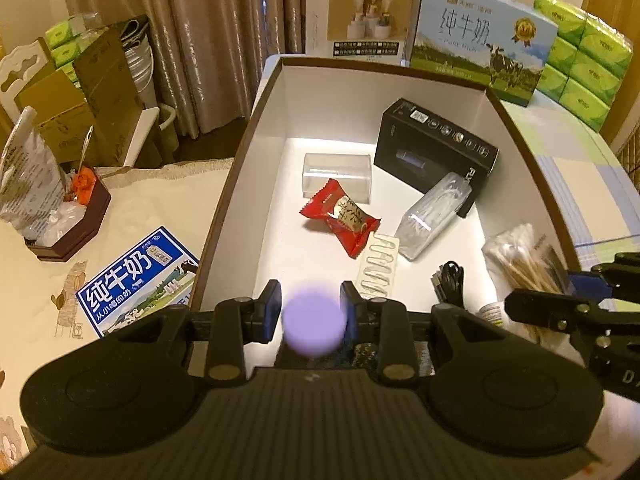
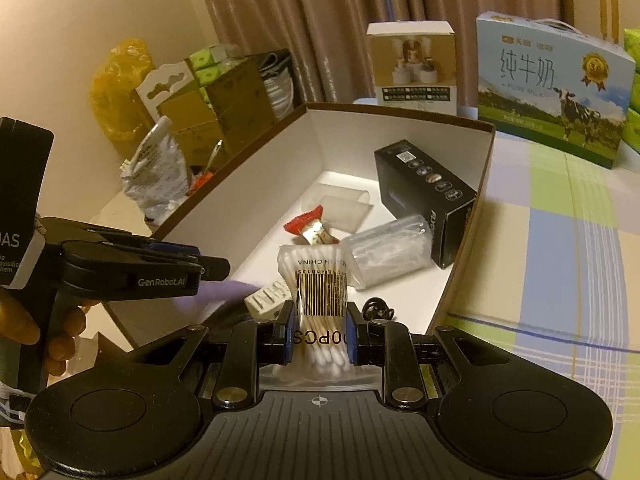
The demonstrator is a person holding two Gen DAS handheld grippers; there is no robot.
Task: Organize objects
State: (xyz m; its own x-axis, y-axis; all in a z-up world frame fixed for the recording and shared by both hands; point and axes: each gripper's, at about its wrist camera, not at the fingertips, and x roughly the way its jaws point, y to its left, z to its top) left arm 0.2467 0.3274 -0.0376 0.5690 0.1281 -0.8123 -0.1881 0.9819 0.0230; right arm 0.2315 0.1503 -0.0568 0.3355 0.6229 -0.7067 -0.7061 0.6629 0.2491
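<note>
A white cardboard box (image 1: 256, 184) with brown rim holds a black carton (image 1: 434, 148), a clear plastic case (image 1: 338, 176), a red candy wrapper (image 1: 340, 222), a clear packet (image 1: 434, 212), a white pill strip (image 1: 378, 266) and a black cable (image 1: 452, 282). My left gripper (image 1: 312, 314) is shut on a pale purple round object (image 1: 314, 326) at the box's near edge. My right gripper (image 2: 320, 334) is shut on a bag of cotton swabs (image 2: 320, 292) over the box's near right part; the bag also shows in the left wrist view (image 1: 520, 260).
A blue milk carton (image 1: 136, 280) lies flat left of the box, beside a dark tray (image 1: 76, 232) of clutter. Behind the box stand a white product box (image 1: 356, 20), a milk case (image 1: 480, 40) and green tissue packs (image 1: 584, 60). Checked tablecloth (image 2: 560, 260) lies to the right.
</note>
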